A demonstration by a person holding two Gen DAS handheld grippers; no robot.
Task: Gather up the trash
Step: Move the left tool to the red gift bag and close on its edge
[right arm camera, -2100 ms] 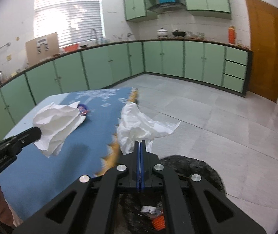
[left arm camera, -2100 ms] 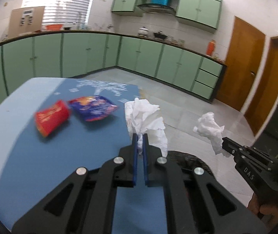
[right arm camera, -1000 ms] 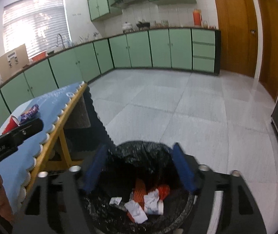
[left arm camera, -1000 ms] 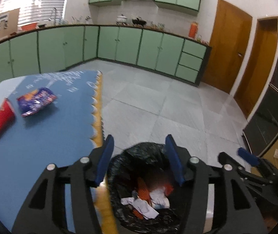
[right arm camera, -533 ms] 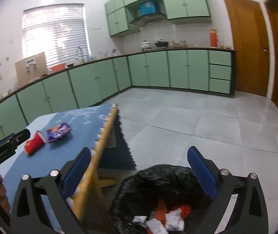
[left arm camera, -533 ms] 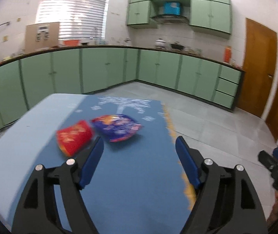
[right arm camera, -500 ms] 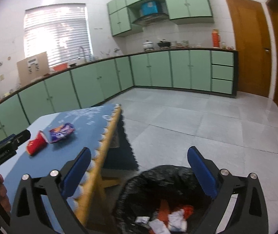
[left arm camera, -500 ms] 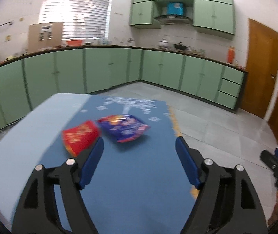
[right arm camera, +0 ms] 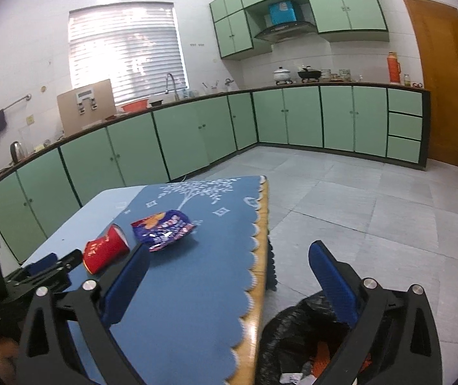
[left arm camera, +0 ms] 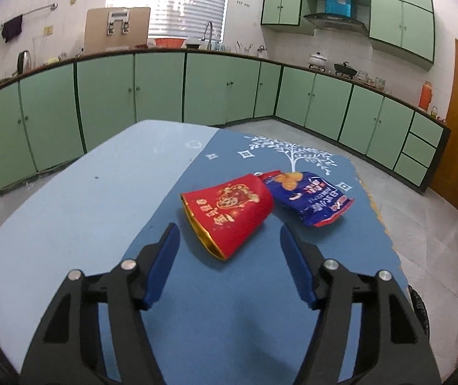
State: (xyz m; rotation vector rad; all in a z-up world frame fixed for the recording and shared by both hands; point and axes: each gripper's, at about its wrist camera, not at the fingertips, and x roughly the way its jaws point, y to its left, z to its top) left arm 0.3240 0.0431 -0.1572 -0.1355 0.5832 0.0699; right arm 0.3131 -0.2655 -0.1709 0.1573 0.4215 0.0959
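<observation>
Currently both tongs are hovering over the desk [left arm camera: 68, 211] w/ nothing between the jaws. Left tongs [left arm camera: 229, 266] are standing apart, pads clear of everything; jaws have just been closing a little from a wider gap, w/ no item between them. They are pointing at the red paper cup [left arm camera: 229, 213], which is lying on its side just ahead of the blue pads, rim toward the camera, not touching them. Blue snack wrapper [left arm camera: 311, 197] is lying flat just beside the cup on the right, its near corner touching or overlapping the cup base; cannot tell which.

Right tongs [right arm camera: 229, 279] are standing wide apart, empty, straddling the scalloped desk edge; jaws opened up a moment ago and are now sitting at full spread. In the right wrist view the cup [right arm camera: 105, 252] and wrapper [right arm camera: 163, 229] are lying ahead-left, left tongs [right arm camera: 49, 264] showing at the lower left next to the cup. Black-bagged trash bin [right arm camera: 296, 337] is sitting on the floor beside the desk, below the right tongs, w/ paper scraps and orange bits inside.
</observation>
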